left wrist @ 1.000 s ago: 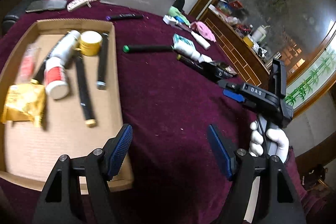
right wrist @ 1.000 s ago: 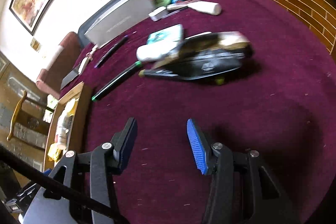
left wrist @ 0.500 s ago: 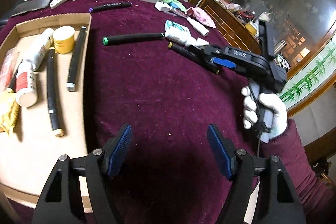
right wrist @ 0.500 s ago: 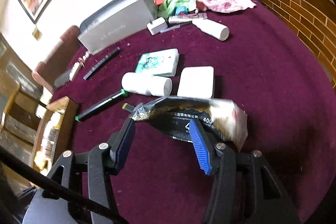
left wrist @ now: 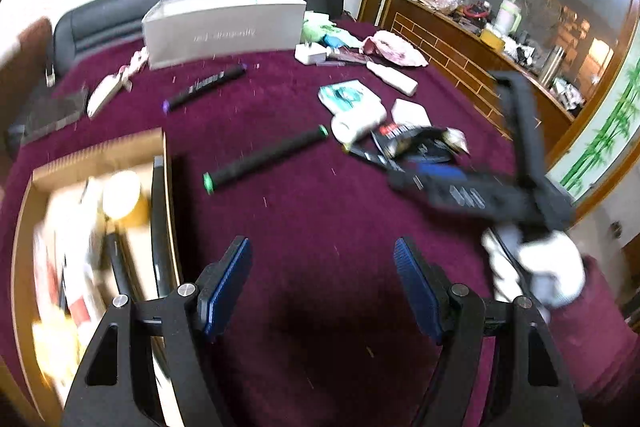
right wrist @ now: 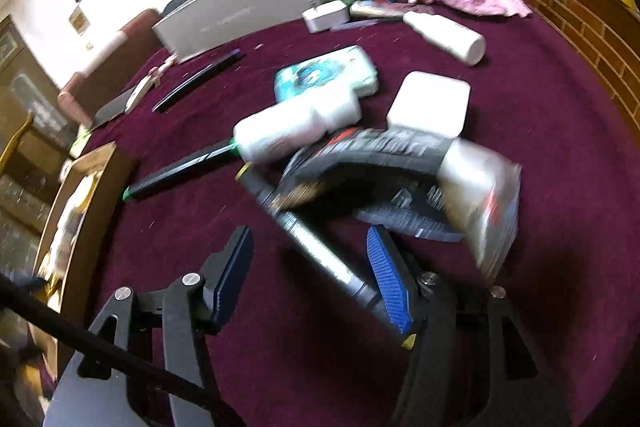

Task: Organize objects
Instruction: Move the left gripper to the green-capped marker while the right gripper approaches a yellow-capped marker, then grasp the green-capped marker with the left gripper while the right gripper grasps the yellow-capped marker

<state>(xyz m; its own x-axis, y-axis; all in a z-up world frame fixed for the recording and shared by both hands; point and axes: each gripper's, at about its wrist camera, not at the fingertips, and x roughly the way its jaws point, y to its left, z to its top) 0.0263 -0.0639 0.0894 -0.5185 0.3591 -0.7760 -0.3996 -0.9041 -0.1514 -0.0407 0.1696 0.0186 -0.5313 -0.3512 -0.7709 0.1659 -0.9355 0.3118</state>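
My right gripper (right wrist: pixel 310 273) is open, low over the maroon table. A black marker (right wrist: pixel 316 251) with a yellow cap lies between its fingers, close to the right pad. A black snack packet (right wrist: pixel 404 183) lies just beyond, over the marker's far end. The left wrist view shows the right gripper (left wrist: pixel 412 173) at that packet (left wrist: pixel 420 143). My left gripper (left wrist: pixel 322 285) is open and empty above bare cloth, right of the cardboard tray (left wrist: pixel 100 151). The tray holds bottles, markers and a yellow jar (left wrist: pixel 124 195).
A green-capped marker (left wrist: pixel 266 159), a white bottle (right wrist: pixel 296 131), a teal packet (right wrist: pixel 328 75), a white pad (right wrist: pixel 430 103), another white bottle (right wrist: pixel 444 35) and a purple-capped marker (left wrist: pixel 206 87) lie on the table. A grey box (left wrist: pixel 224 23), cloths and a charger stand at the back.
My right gripper has moved forward and down, so the yellow-capped marker now lies between its fingers. My left gripper has swung right, away from the tray.
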